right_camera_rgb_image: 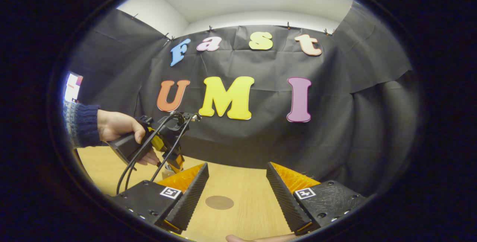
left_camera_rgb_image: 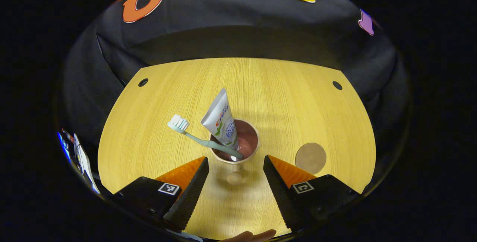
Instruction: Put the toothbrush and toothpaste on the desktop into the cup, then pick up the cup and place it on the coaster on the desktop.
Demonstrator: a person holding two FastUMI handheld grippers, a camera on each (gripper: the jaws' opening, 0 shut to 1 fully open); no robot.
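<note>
Your left gripper (left_camera_rgb_image: 235,175) hangs just above the desktop (left_camera_rgb_image: 149,152) with its jaws spread wide and holding nothing, and the cup (left_camera_rgb_image: 250,143) stands straight ahead of the gap between its fingers, a little beyond the tips, near the middle of the desktop's near edge. The toothpaste tube (left_camera_rgb_image: 220,117) already stands in the cup, leaning up and back toward the far edge, and the toothbrush (left_camera_rgb_image: 197,137) rests in it too, its handle slanting out over the rim so the bristled head points toward the desktop's left edge. The round coaster (left_camera_rgb_image: 310,158) lies flat and bare just right of the cup, apart from it, toward the near right corner. So the left gripper is the nearer one to the cup, and the coaster is a short carry to its right. Your right gripper (right_camera_rgb_image: 237,193) is also wide and empty, held higher; in its view the coaster (right_camera_rgb_image: 219,202) lies ahead between its fingers, and your hand (right_camera_rgb_image: 119,128) holds the left gripper. The desktop is pale wood grain; black cloth walls the booth.
</note>
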